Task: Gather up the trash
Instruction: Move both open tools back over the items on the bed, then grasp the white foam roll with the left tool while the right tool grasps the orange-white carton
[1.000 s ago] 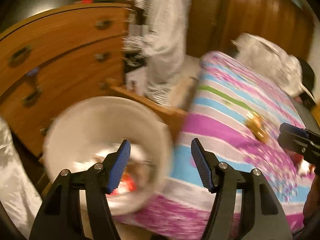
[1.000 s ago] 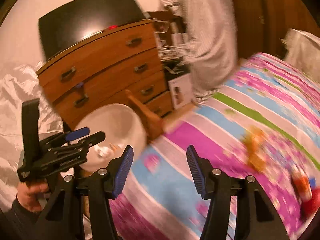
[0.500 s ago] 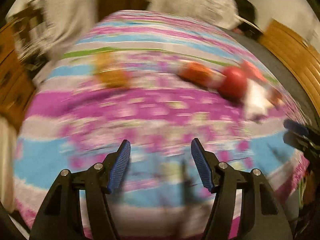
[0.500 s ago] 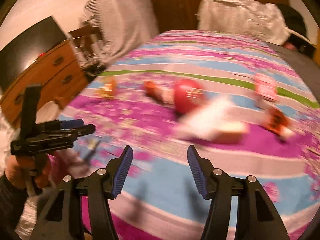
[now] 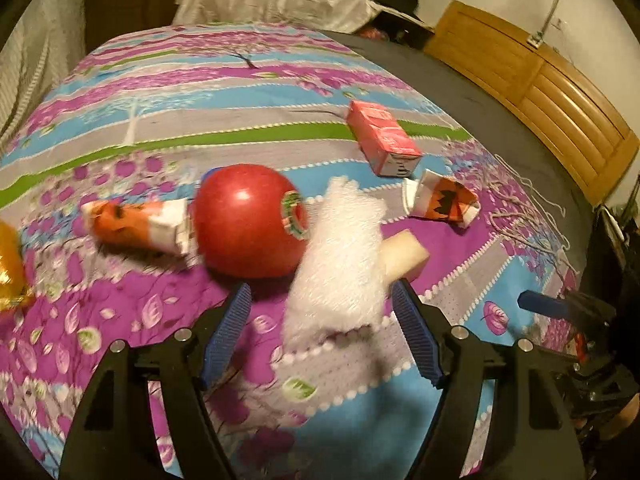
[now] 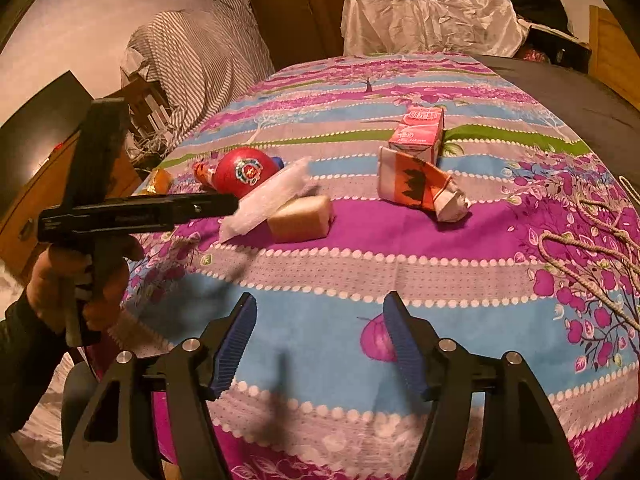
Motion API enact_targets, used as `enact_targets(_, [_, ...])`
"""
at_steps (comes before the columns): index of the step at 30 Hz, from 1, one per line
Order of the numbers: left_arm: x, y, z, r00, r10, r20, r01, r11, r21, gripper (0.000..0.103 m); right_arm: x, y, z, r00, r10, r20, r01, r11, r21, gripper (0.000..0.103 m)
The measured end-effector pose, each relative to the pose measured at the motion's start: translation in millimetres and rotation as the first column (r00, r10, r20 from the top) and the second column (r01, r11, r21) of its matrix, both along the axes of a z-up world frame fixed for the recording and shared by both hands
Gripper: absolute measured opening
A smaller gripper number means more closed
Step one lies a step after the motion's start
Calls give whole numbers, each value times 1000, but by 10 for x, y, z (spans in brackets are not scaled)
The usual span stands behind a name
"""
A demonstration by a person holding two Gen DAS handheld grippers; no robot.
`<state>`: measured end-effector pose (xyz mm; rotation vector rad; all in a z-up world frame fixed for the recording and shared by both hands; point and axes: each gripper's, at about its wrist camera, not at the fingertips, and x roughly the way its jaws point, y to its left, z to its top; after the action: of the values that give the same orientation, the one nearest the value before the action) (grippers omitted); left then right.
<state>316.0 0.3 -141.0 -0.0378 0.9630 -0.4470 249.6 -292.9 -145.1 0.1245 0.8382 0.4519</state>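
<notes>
Trash lies on the flowered bedspread (image 5: 160, 128): a red ball-shaped container (image 5: 248, 220), a crushed orange carton (image 5: 136, 226), a white bubble-wrap piece (image 5: 340, 264), a beige foam block (image 5: 404, 256), a pink carton (image 5: 380, 136) and a second crushed orange carton (image 5: 440, 200). My left gripper (image 5: 320, 312) is opening, with the near end of the bubble wrap between its tips and neither pad pressing on it. My right gripper (image 6: 320, 332) is opening over bare bedspread, nothing between its fingers. From the right wrist I see the left gripper (image 6: 224, 204) next to the bubble wrap (image 6: 268, 200).
A gold wrapper (image 5: 8, 264) lies at the left bed edge. Loose string (image 6: 580, 232) trails at the right. Crinkled white plastic (image 6: 432, 12) covers something at the far end. A wooden panel (image 5: 540, 92) stands right, striped cloth (image 6: 200, 52) and a dresser (image 6: 24, 216) left.
Both views swung from the dresser and the white bin over to the bed and closed in on the trash. Both grippers' jaws stand wider than before.
</notes>
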Motion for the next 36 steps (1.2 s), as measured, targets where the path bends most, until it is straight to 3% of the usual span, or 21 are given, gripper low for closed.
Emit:
enact_targets(7, [81,-147,-109,999,-34,-39,33,999,-11,70,142,72,73,1000,24,7,-24,1000,-9,68])
enact_targets(9, [95,-169,-145,999,-26,-46,25,999,-21,64,168,61,88,1000,29,13,-28,999,-23,68])
enact_targets(10, [104,-165,-161,998,-20,-54,18,999,-30,55,172,55,93,999,30,15,-29,999,-26,68])
enact_targets(14, [69,-124,-180,999,3,-48,-5,999,-50,52,228,11,151,999,43,31,-41,997,-63,68])
enact_targets(25, [-522,311,-163,998,-55,-36,56,998,30,53,707,9,339,987,126,97,-96,960,-264,68])
enact_targets(33, [-636,538,-66,1000,-23,-16,25,997,72,56,1265,179,122,977,214,4,-196,903,-384,68])
enact_targets(36, [-625,569,7,1000,-12,11,12,998,61,66,1434,229,30,971,237,-39,-233,887,-398,68])
